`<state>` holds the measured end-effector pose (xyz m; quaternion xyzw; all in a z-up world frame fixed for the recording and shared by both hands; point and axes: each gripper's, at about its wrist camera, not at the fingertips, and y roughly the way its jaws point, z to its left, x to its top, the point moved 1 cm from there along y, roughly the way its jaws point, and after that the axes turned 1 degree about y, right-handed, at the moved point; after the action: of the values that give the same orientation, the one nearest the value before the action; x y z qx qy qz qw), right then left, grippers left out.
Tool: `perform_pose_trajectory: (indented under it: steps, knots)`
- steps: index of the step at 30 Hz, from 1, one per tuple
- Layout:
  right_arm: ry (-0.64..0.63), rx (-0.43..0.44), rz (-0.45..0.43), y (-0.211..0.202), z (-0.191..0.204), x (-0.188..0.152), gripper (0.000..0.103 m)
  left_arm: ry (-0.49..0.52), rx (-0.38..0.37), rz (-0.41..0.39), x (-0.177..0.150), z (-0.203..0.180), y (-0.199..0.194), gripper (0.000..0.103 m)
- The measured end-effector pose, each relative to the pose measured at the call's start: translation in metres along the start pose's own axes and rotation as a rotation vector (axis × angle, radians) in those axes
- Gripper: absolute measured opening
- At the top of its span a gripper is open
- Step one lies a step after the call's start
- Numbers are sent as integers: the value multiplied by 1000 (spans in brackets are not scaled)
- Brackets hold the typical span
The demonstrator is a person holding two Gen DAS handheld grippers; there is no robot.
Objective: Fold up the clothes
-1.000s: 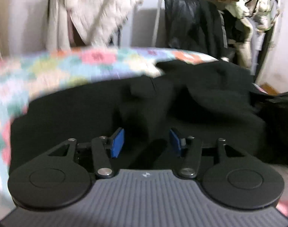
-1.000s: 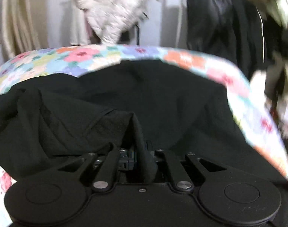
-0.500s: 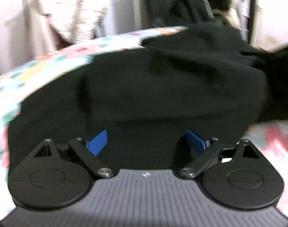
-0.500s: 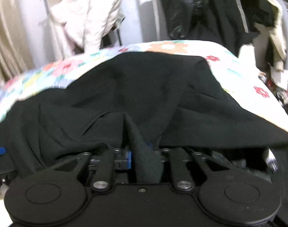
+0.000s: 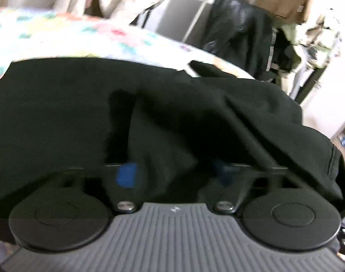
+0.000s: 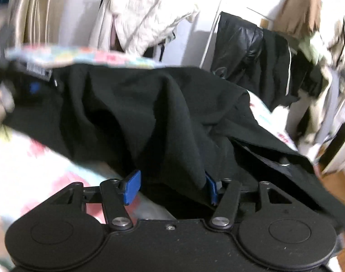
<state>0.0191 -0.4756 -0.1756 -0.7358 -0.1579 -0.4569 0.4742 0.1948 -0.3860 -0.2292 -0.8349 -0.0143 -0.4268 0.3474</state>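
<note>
Floral-patterned bedding in pink, teal and white point(image 5: 65, 38) fills the background of both my views, with a rack of hanging jackets point(image 6: 251, 52) behind the bed; across the bed lies the black, soft woven garment point(image 5: 59, 113), bunched into ridges rather than flat.

My left tool point(image 5: 174, 174) has its blue pads standing apart, and a hump of the black cloth rises between them; the picture is blurred, so I cannot tell whether the pads press on it or merely straddle it. My right tool point(image 6: 170, 188) is spread wide; a hanging fold of the garment drapes against the right-hand blue pad point(image 6: 211, 188), while the left-hand pad point(image 6: 132, 187) stands clear over the bedding; I judge it is gripping nothing.

What worries me: the fold resting on the right pad could catch on the tool as it draws away and drag a layer out of line; cause, loose cloth hooked on an edge. Closing the left tool on that thick hump might pinch several layers together, so a lift would carry the whole heap instead of one edge. Black on black hides the hems from me; I could easily pick a wrong edge.
</note>
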Motion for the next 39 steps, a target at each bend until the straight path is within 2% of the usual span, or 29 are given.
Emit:
perform_pose_trajectory:
  steps: [1,2,3,5,8,9,10,14,17,21,23,24,26,29,31,32,34,35,36,39]
  knots:
    - [-29,-6,3,0,4,-2,64,34,7,-1,-2,-6,1,37]
    - [-58,-13,5,1,7,-5,68,74,7,-10,-3,-12,1,14]
    - [-87,-19,8,1,11,-7,73,97,6,-25,-3,-18,-1,7]
    - [-145,-32,13,2,19,-11,71,143,7,-56,-3,-28,-7,3]
    - [-232,-51,21,3,30,-18,20,181,44,-145,11,-40,-25,3]
    - [-126,6,13,1,16,-10,9,182,58,-189,20,-44,-34,2]
    - [-42,40,-4,-3,1,-2,4,187,71,-238,30,-50,-45,2]
    - [346,208,-105,-27,-68,29,3,284,115,-491,65,-73,-115,2]
    - [418,250,-150,-41,-91,46,3,268,131,-607,73,-73,-167,3]
    - [433,363,-155,-51,-92,59,3,265,177,-666,48,-63,-232,1]
    - [399,392,-134,-49,-86,64,2,256,215,-659,31,-54,-252,1]
    - [373,397,-115,-46,-82,66,2,212,211,-605,24,-46,-251,1]
    - [339,357,-72,-26,-78,69,2,162,258,-436,15,-30,-222,1]
    - [242,247,-11,7,-66,63,3,166,308,-174,2,-14,-155,2]
    - [214,194,20,32,-61,61,3,157,348,-62,-4,-13,-135,3]
    - [222,187,29,41,-60,58,3,177,372,-47,-7,-17,-131,3]
    - [237,176,40,54,-59,53,4,240,409,-76,-13,-30,-135,6]
    - [242,174,42,57,-59,50,5,275,426,-97,-15,-38,-138,14]
    - [247,172,43,60,-58,47,7,310,433,-122,-16,-46,-142,27]
    - [243,170,60,71,-59,40,7,410,300,-240,-15,-76,-158,52]
